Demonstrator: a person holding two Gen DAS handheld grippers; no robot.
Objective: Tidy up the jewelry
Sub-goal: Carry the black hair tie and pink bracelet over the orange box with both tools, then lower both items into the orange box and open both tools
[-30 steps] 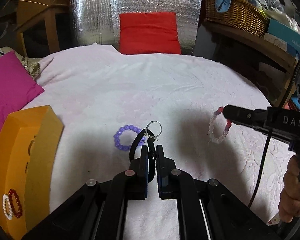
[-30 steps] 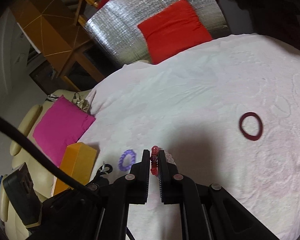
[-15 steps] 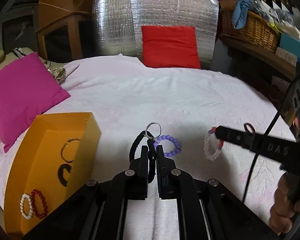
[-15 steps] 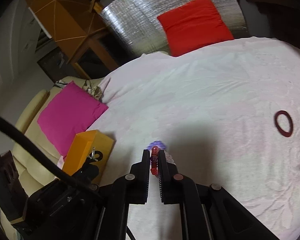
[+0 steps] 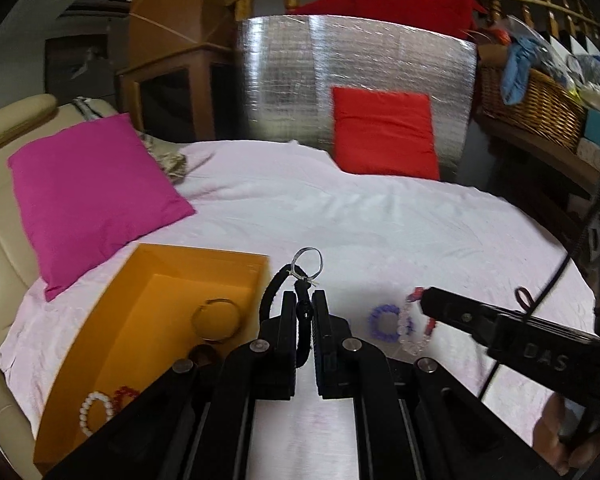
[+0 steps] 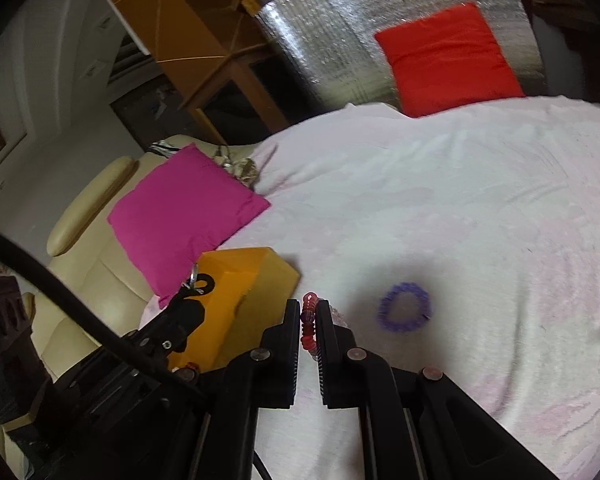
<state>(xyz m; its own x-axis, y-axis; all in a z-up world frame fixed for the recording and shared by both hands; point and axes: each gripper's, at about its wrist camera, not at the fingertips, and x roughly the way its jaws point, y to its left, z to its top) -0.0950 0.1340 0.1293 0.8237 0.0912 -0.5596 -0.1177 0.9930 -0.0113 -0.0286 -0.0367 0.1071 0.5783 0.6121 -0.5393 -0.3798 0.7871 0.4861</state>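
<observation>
Black cord [image 5: 274, 294] with a thin ring sits clamped in the left gripper [image 5: 304, 300] beside the orange box [image 5: 204, 264], while the right gripper [image 6: 309, 308] pinches a bead bracelet [image 6: 309, 320], purple bracelet [image 6: 405, 307] lying just right on the sheet [image 6: 440, 200].

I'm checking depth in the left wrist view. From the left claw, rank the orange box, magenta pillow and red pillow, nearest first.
From the left claw:
1. Orange box, just left, beside the fingers.
2. Magenta pillow, farther left.
3. Red pillow, far end, against the silver panel.
</observation>
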